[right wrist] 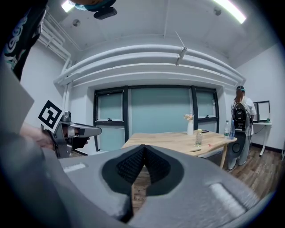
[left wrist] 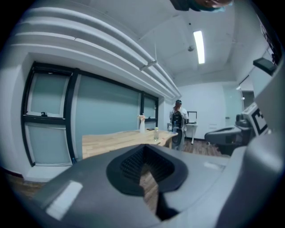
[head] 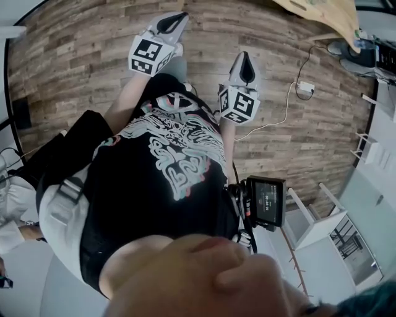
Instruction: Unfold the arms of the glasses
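Note:
No glasses show in any view. In the head view I look down my black printed shirt to both grippers, held out over the wood floor. The left gripper is shut with nothing in it, and its ribbed pads meet in the left gripper view. My right gripper is also shut and empty, its pads closed together in the right gripper view. Each gripper sees the other at its side: the left gripper and the right gripper's marker cube.
A light wooden table stands ahead with a vase, a bottle and a small dark item. Beyond it stands a person with a backpack. A white charger and cable lie on the floor near white furniture.

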{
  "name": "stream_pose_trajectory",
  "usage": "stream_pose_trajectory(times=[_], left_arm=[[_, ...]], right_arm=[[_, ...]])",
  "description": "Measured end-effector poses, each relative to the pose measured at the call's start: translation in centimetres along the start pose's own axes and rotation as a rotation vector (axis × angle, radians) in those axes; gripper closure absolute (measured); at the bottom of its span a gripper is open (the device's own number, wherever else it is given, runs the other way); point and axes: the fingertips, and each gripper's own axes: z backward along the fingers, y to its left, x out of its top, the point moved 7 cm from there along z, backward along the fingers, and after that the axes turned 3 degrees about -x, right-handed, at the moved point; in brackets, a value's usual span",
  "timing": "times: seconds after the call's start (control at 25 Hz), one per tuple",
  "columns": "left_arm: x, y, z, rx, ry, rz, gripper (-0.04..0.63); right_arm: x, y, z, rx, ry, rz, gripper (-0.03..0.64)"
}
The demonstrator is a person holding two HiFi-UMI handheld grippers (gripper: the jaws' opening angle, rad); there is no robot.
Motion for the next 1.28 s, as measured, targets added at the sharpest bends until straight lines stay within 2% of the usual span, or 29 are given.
stream_pose_trajectory(times=[0.4, 0.6, 0.72, 0.88, 1.04, 1.28], left_arm=[[0.3, 3.1, -3.3, 0.036, 0.0, -0.005, 0.606], [0.8, 5.4, -7.0, 0.04, 0.038, -0.095, 0.606], [1.2, 7.9, -11.4, 0.042, 0.041, -0.099, 0.606], [1.6, 12.6, -19.5, 0.032, 0.073, -0.076, 0.606], [2.3, 15.0, -20.5, 0.029, 0.085, -0.074, 0.606], [3.9, 21.2, -25.4, 0.041, 0.111, -0.075, 0.606]], right_arm=[[0.4, -0.9, -5.4, 0.043, 0.011, -0.01, 0.618], [0.9, -1.8, -10.1, 0.04, 0.022, 0.022, 0.618], [1.2, -3.3, -14.6, 0.038, 0.035, 0.047, 0.618], [1.4, -6.1, -23.4, 0.065, 0.076, 0.025, 0.618], [2.4, -5.6, -26.8, 0.086, 0.095, 0.031, 0.618], [4.5, -5.3, -34.9, 0.111, 0.12, 0.083, 0.618]])
